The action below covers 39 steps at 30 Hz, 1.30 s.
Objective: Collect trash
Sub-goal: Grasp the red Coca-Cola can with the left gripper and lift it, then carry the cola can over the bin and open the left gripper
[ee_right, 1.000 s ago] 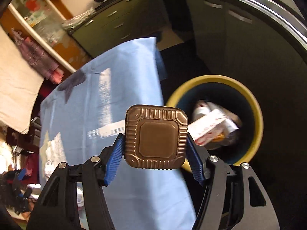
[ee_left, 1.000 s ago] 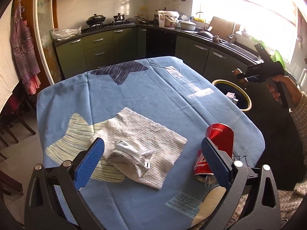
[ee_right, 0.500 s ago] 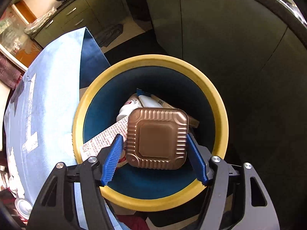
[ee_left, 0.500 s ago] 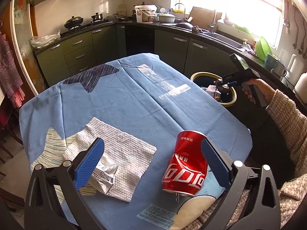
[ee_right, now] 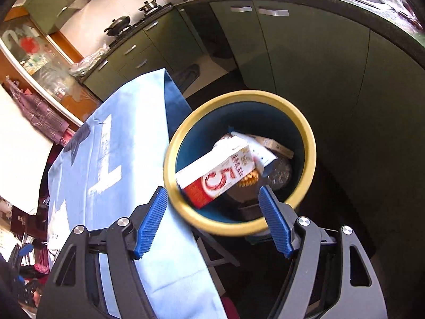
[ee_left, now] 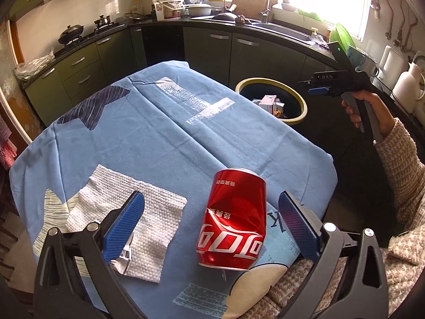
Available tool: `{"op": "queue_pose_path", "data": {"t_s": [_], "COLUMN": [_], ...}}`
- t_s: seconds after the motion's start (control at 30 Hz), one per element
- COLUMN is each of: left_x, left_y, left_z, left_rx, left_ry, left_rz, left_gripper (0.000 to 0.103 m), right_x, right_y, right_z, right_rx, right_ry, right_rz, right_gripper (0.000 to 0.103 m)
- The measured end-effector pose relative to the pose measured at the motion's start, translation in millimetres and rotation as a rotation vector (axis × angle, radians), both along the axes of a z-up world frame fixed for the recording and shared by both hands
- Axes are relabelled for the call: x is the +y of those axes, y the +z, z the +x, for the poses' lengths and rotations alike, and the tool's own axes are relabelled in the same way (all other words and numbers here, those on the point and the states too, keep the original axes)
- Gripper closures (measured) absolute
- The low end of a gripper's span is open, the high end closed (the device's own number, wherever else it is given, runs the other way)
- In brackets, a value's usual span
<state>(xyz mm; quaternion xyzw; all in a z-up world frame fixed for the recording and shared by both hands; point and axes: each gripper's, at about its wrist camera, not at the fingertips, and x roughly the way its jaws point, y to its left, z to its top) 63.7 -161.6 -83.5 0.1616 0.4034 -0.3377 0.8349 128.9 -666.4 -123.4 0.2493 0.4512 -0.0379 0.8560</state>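
Note:
A dented red cola can lies on the blue tablecloth, between the jaws of my open left gripper. A crumpled silver wrapper lies on a white paper towel by the left finger. My right gripper is open and empty, above the near rim of the yellow-rimmed trash bin. The bin holds a red-and-white carton and other trash. The right gripper and bin also show in the left wrist view.
The bin stands on the floor just off the table's right edge. Dark green kitchen cabinets run close behind it. A counter with sink, pots and a stove lines the back wall.
My right gripper opened and let go of the brown square tin over the bin, then drew back and up. My left gripper moved right, so the can now lies between its jaws.

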Motion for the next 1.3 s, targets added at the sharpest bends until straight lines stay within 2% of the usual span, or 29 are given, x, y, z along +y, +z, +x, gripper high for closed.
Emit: {"op": "queue_pose_path", "data": {"t_s": [0.23,0.43,0.8,0.87,0.93,0.97,1.1,1.3], "left_x": [-27.5,-47.1,-57.4,-58.9,-59.2,-58.8,-57.5,-55.4], "left_y": [-25.5,-54.1,-73.1,-74.9,-77.2,-78.3,-78.8,-69.6], "left_z": [3.4,12.1,15.5,15.0,15.8,16.5,15.3,12.7], "left_rx": [0.046,0.103,0.147,0.144,0.156,0.164,0.164,0.141], "left_ry": [-0.093,-0.107,-0.133,-0.140,-0.140,-0.139,-0.146,-0.157], "left_rz": [0.100,0.189,0.239,0.251,0.259,0.259,0.262,0.248], "left_gripper": [0.007,0.007,0.007,0.013,0.025,0.028,0.033,0.033], "right_x": [12.5,15.1,15.3,15.3,15.5,15.5,17.1,20.5], "right_y": [-7.9,-19.7,-29.1,-28.9,-28.8,-28.9,-29.5,-28.6], "right_z": [-37.9,-44.3,-38.9,-38.8,-39.2,-39.3,-38.7,-37.8], "right_rx": [-0.007,0.008,0.020,0.021,0.021,0.021,0.023,0.023], "right_ry": [0.013,0.021,0.031,0.032,0.032,0.033,0.039,0.046], "right_rz": [0.043,0.068,0.094,0.093,0.095,0.097,0.102,0.105], "right_gripper": [0.032,0.032,0.032,0.032,0.032,0.032,0.032,0.032]}}
